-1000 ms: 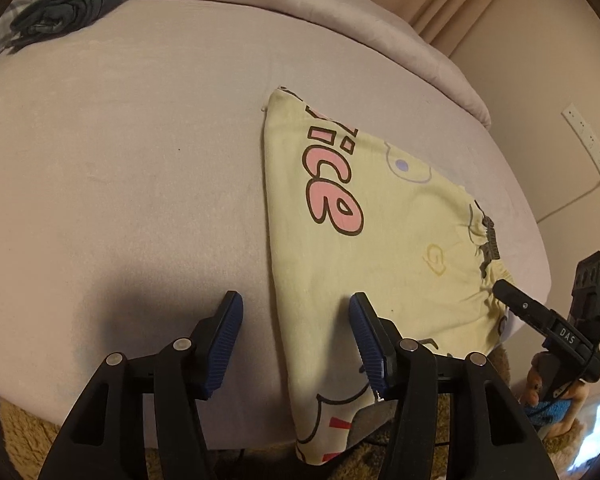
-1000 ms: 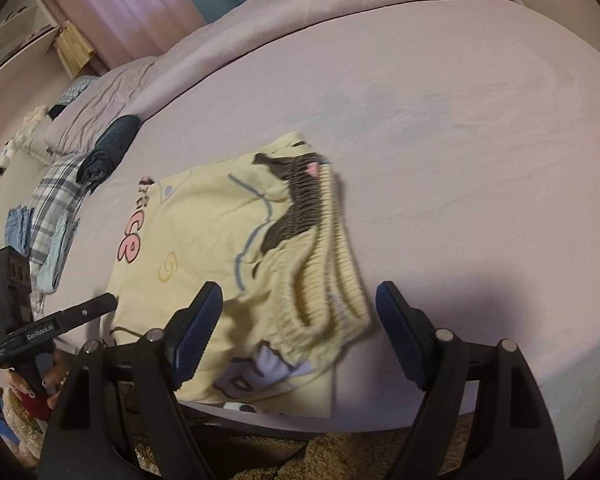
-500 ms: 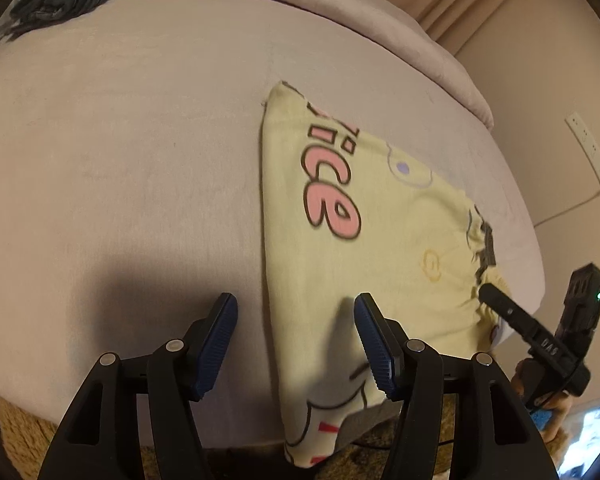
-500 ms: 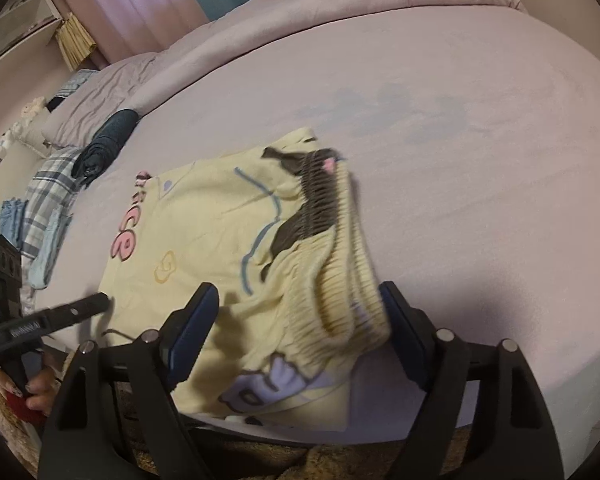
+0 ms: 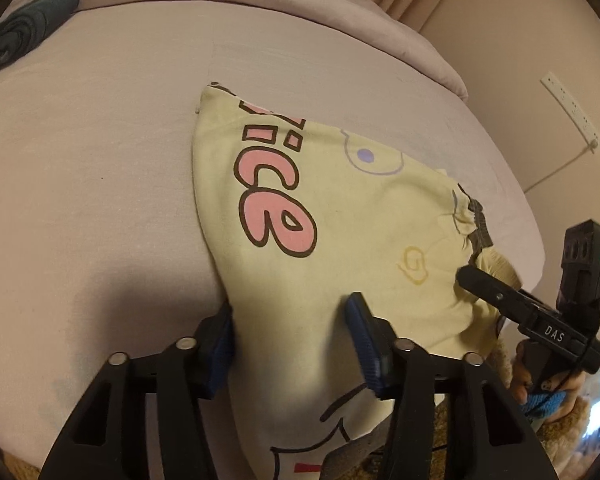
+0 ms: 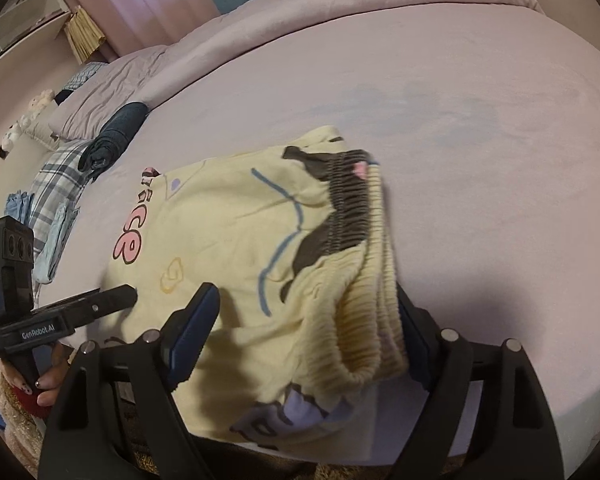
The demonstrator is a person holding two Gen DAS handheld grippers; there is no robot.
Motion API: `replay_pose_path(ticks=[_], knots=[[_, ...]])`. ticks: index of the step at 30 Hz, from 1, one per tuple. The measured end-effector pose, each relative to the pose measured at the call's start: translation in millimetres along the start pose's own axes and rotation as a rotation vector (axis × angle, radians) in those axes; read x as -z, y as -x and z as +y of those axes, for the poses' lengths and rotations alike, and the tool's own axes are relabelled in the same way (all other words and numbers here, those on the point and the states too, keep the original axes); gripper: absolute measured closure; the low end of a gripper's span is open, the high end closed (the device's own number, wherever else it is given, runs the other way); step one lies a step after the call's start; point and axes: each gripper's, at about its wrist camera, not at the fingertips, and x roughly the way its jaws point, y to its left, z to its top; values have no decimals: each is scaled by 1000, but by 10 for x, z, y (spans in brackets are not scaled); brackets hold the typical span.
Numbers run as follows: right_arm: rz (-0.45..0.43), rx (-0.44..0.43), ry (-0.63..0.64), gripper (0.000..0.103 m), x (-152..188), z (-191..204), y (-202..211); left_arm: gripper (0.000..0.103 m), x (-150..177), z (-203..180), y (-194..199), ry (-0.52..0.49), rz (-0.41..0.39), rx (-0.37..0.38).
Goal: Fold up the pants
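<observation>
Both grippers have advanced onto the pale-yellow printed cotton pants (image 5: pixel 340 208) since earlier | left gripper (image 5: pixel 292 344) wide open, straddling the leg-end edge | right gripper (image 6: pixel 300 336) wide open around the ribbed waistband (image 6: pixel 372 280) | grasp imminent, likely | pants lie at the near edge of the lilac bed (image 6: pixel 460 100); open sheet beyond.

Both hand-held grippers, left (image 5: pixel 290 340) and right (image 6: pixel 306 334), were black with blue pads (image 5: pixel 362 340), silver screws, dark-painted nails.

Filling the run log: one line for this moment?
left gripper: open, straddling pants edge | right gripper: open, around waistband
</observation>
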Motion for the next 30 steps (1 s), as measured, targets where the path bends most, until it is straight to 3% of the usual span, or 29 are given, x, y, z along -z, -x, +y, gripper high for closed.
replay_pose_path(ticks=[3, 4, 6, 9, 12, 17, 25, 30], knots=[[-3, 4, 10, 40, -1, 40, -15, 87, 0, 42, 46, 42, -11, 3], [-9, 13, 6, 44, 1, 38, -12, 88, -6, 50, 61, 57, -15, 10], [-15, 9, -11, 62, 5, 12, 7, 91, -16, 44, 109, 76, -32, 17], [-12, -15, -17, 75, -1, 27, 49, 92, -24, -51, 173, 65, -62, 4], [-40, 12, 13, 77, -10, 121, 130, 92, -57, -128, 306, 56, -90, 30], [-111, -30, 40, 77, -171, 271, 358, 92, -238, -214, 558, 22, -146, 61], [-233, -78, 142, 77, -812, 716, 518, 92, -800, -234, 957, -34, -293, 29], [-276, -101, 165, 77, -1292, 944, 370, 92, -1316, -64, 978, -38, -349, -35]])
